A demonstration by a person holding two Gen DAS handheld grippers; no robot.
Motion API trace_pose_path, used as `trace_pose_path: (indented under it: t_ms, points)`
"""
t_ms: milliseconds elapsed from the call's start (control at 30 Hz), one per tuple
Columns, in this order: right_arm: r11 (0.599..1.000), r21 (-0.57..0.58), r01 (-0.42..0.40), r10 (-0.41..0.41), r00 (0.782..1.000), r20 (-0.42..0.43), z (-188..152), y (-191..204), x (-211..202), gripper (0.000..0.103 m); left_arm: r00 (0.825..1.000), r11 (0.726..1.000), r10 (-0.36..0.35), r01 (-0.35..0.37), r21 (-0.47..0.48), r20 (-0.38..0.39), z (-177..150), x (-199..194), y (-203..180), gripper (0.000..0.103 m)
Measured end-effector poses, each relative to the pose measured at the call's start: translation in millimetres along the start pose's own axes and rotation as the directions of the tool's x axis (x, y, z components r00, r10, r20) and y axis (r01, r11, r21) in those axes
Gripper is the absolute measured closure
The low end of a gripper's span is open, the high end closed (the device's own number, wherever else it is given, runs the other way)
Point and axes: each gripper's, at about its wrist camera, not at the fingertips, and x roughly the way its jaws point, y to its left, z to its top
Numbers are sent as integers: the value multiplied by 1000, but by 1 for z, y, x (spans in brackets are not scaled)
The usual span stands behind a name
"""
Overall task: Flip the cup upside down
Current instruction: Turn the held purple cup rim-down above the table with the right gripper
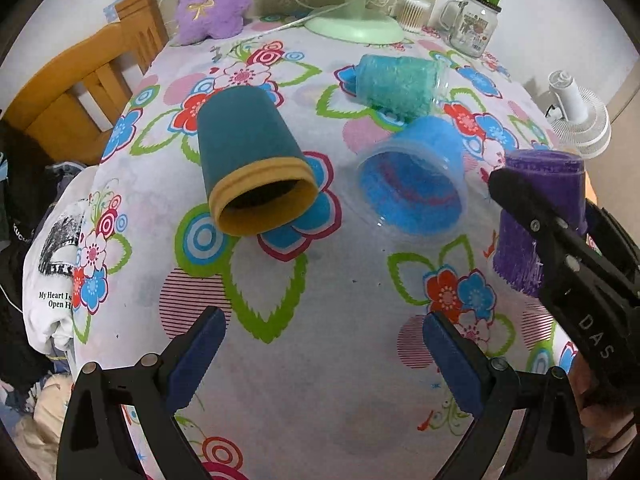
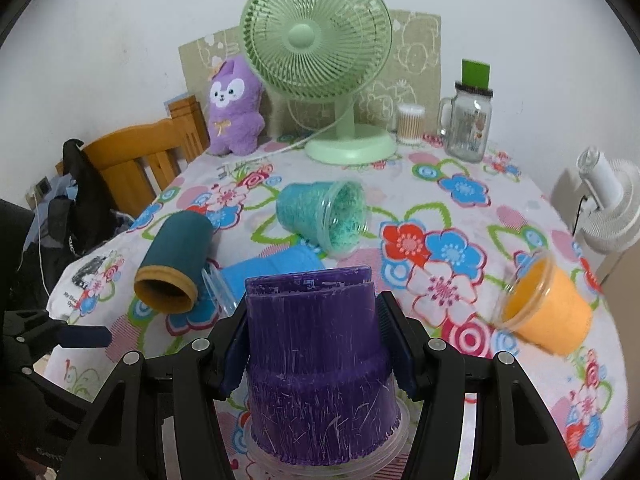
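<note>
The right gripper (image 2: 316, 340) holds the purple cup (image 2: 320, 368) with its jaws closed against the cup's two sides, the cup standing mouth down, its base uppermost and its clear rim at or just above the floral tabletop (image 2: 460, 208) near the front edge; whether the rim touches the cloth cannot be told. In the left wrist view the same purple cup (image 1: 536, 216) sits toward the right edge of the tabletop (image 1: 320, 288), clamped by the right gripper (image 1: 520, 200). The left gripper (image 1: 320, 344) hangs over the tabletop's front edge with its jaws spread wide and nothing between them.

Four more cups lie on their sides. A dark teal cup (image 1: 248, 168) with a yellow rim lies toward the left edge, its mouth facing the front. A blue cup (image 1: 416, 184) lies just beside the purple one, between it and the teal cup. A turquoise cup (image 2: 324, 212) lies near the middle, and an orange cup (image 2: 548, 312) lies toward the right edge.

Along the back edge stand a purple plush toy (image 2: 234, 116), a green fan (image 2: 320, 40), a tub of cotton swabs (image 2: 410, 124) and a glass mug (image 2: 468, 128). A wooden chair (image 2: 140, 152) stands off the left edge, a white fan (image 2: 608, 200) off the right.
</note>
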Motion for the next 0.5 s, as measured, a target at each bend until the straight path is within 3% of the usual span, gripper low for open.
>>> trace_pose_path:
  t_ms: [233,500]
  points:
    - [999,34,-14,16,997,-73,-17,-2,10,41,1000,999,26,-25,19,-14,-2,3,-2,3]
    - [998,54,-18,22,997,-73,-26,-4,1,41,999,999,33,-31,41,-38,-11,6,-7,3]
